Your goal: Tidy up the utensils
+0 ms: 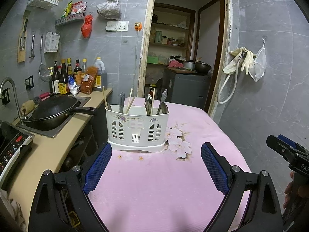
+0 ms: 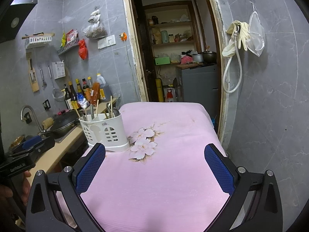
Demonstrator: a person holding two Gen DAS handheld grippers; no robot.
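Observation:
A white plastic utensil holder (image 1: 137,129) stands on the pink flowered tablecloth (image 1: 154,183) near its left edge. It holds metal spoons (image 1: 163,101) and wooden chopsticks (image 1: 130,101), all upright. It also shows in the right wrist view (image 2: 105,130). My left gripper (image 1: 156,152) is open and empty, just in front of the holder. My right gripper (image 2: 154,154) is open and empty, over the cloth to the right of the holder. The right gripper also shows at the right edge of the left wrist view (image 1: 285,148).
A counter (image 1: 58,141) runs along the left with a black wok (image 1: 56,110) in the sink, sauce bottles (image 1: 77,77) and an induction cooker (image 1: 11,150). An open doorway (image 1: 183,58) lies behind the table. A grey tiled wall (image 2: 270,96) is on the right.

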